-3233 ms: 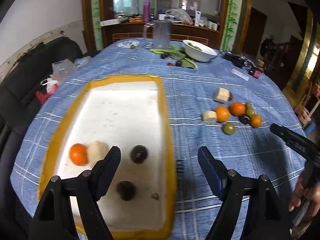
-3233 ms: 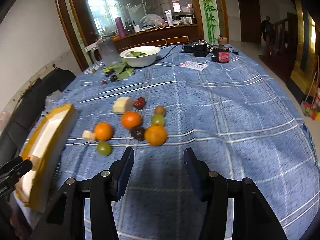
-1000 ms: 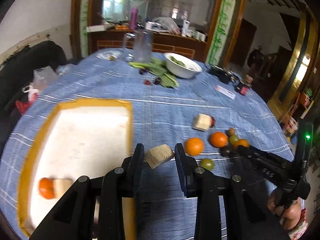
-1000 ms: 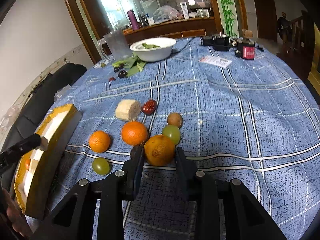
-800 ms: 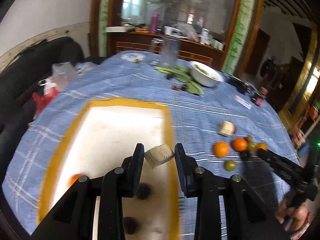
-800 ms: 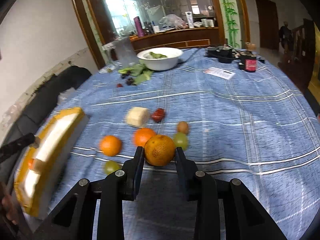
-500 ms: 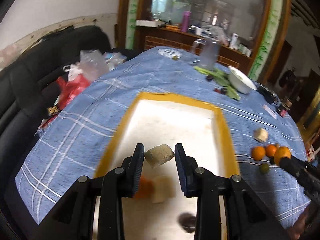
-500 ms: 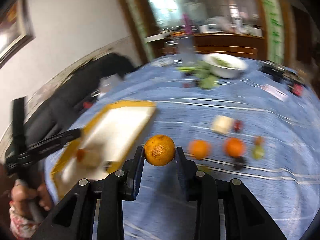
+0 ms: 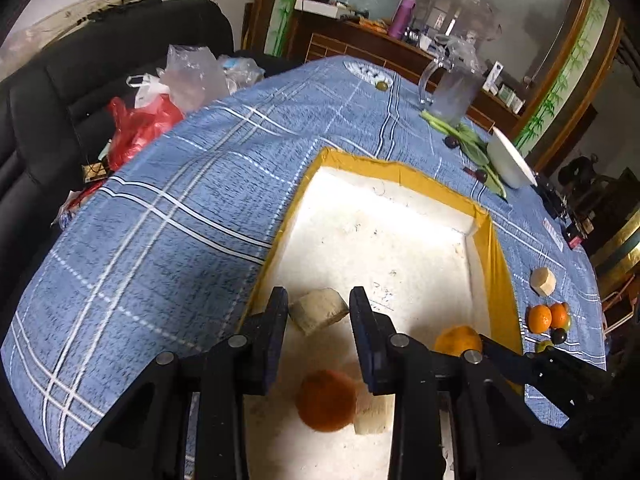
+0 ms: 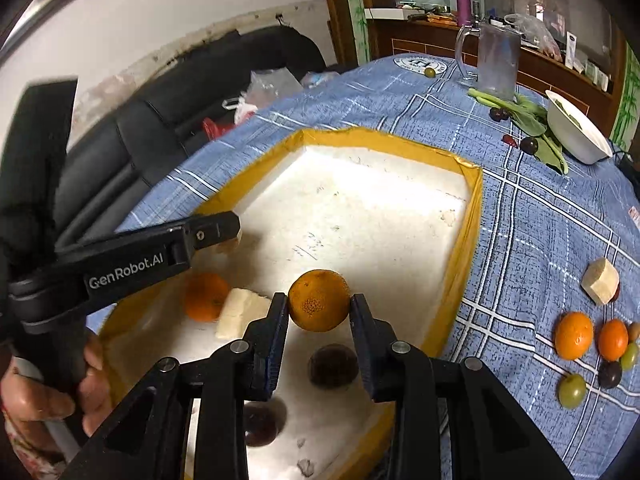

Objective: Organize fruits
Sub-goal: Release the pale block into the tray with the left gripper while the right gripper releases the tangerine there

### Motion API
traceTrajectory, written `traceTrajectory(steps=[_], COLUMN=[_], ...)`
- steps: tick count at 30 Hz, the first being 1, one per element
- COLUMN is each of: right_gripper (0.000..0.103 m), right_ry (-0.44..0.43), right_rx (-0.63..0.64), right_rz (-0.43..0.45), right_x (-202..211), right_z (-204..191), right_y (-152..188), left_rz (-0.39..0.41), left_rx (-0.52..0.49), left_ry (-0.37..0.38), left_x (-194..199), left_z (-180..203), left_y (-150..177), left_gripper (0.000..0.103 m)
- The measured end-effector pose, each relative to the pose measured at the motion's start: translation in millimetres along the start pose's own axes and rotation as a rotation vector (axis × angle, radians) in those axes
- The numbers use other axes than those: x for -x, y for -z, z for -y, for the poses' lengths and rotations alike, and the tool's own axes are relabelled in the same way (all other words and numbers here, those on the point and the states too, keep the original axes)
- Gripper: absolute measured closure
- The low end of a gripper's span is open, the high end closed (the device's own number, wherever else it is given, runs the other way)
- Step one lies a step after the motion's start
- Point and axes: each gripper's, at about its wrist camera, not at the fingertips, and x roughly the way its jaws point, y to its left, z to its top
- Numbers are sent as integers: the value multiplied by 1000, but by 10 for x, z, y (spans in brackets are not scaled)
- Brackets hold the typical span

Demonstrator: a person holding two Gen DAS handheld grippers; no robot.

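Right wrist view shows my right tongs (image 10: 319, 307) clamped on an orange (image 10: 319, 300) over the tray (image 10: 466, 248), left tongs (image 9: 319, 311) clamped on a pale chunk (image 9: 319, 310) there too, so next I release both gently inside.

Clear jug (image 10: 495, 56) beside white bowl (image 10: 576, 136), black sofa (image 10: 168, 92)

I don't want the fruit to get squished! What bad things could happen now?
The orange in the right gripper hangs above a dark plum in the tray; dropped, it might bump it. The left gripper holds a pale chunk close by, so the two grippers could knock together.
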Motion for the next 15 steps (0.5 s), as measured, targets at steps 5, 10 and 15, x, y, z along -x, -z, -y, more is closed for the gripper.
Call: traceTrajectory(steps=[5, 10, 15], right_gripper=[67, 53, 52], right_ry=[40, 43, 45], right_rx=[6, -7, -40], right_rz=[-10, 21, 92], right_x=[-68, 14, 317], right_z=[6, 25, 122], right_y=[-8, -43, 10], left_rz=[-29, -37, 10], left_rx=[22, 18, 21], left_ry=[9, 38, 26], left_x=[-54, 0, 249], left_z=[-28, 12, 69], left_y=[7, 43, 126], left_gripper=[68, 51, 38])
